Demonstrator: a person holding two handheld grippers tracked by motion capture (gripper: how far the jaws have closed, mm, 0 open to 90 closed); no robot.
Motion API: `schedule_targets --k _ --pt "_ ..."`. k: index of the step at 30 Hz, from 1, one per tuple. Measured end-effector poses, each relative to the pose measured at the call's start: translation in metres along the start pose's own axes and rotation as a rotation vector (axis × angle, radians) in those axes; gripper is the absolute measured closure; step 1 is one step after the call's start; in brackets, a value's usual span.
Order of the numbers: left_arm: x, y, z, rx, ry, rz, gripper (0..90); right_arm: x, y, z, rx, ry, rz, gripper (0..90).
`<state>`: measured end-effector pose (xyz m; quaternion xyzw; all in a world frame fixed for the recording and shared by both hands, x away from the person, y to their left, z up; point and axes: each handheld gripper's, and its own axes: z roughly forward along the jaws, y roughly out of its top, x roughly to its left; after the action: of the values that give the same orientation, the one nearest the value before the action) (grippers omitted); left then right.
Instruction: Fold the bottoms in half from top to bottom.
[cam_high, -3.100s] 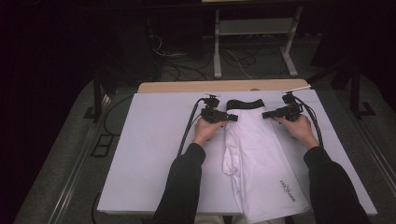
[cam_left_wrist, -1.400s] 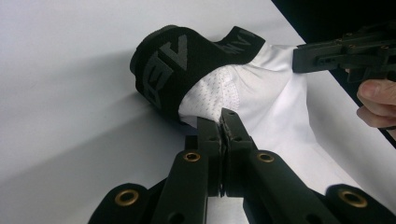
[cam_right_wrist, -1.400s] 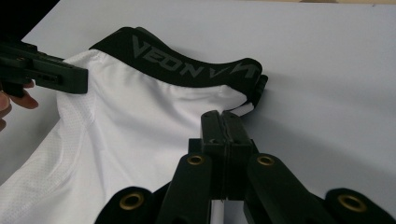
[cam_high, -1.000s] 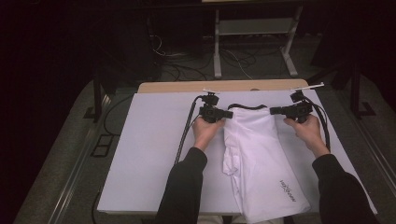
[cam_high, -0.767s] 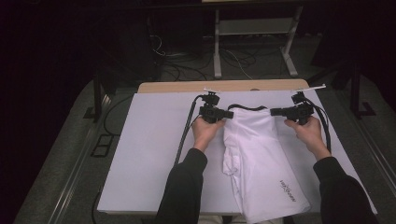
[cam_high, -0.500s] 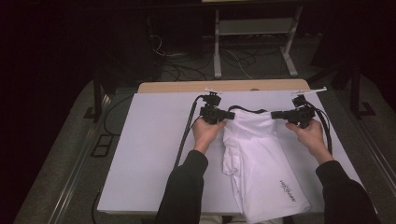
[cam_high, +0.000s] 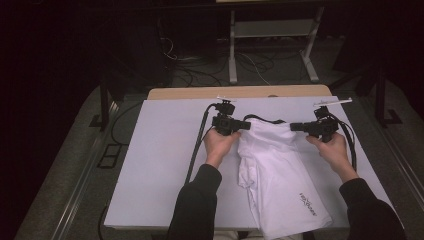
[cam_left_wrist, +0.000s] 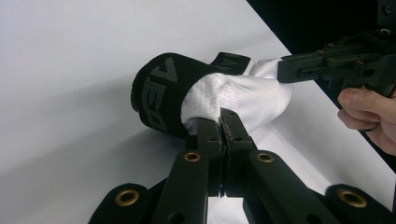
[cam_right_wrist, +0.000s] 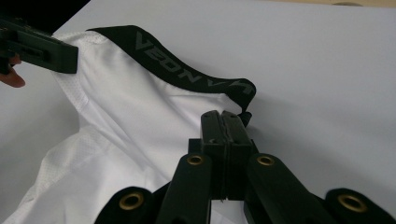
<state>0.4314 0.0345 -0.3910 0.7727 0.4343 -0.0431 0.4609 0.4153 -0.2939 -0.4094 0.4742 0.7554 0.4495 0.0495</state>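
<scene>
Two grippers clamped on the white shorts (cam_high: 280, 170), one at each end of the black waistband (cam_right_wrist: 187, 70), stretched across the far-middle of the white table (cam_high: 160, 165).

Left gripper (cam_left_wrist: 219, 122) has its jaws pressed together on mesh fabric just below the band; right gripper (cam_right_wrist: 223, 122) is pinched closed on the band's opposite corner. Legs trail toward the person's side, partly folded over each other. Fabric looks thin, light and floppy, so it will likely sag and bunch wherever unsupported. The elastic band is the thicker, firmer edge, probably the best hold; thin mesh may slip or pucker under tension. Keep both ends taut.
</scene>
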Motion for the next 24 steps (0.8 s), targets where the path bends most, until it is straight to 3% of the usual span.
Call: schedule_targets --k 10,24 --pt "-0.004 -0.016 -0.008 -0.017 -0.037 -0.035 87.3 0.011 -0.009 -0.006 -0.007 -0.001 -0.01 88.2" --pt "-0.019 -0.024 -0.016 -0.002 -0.042 0.011 87.3 0.019 -0.021 -0.024 -0.029 0.028 -0.002 88.2"
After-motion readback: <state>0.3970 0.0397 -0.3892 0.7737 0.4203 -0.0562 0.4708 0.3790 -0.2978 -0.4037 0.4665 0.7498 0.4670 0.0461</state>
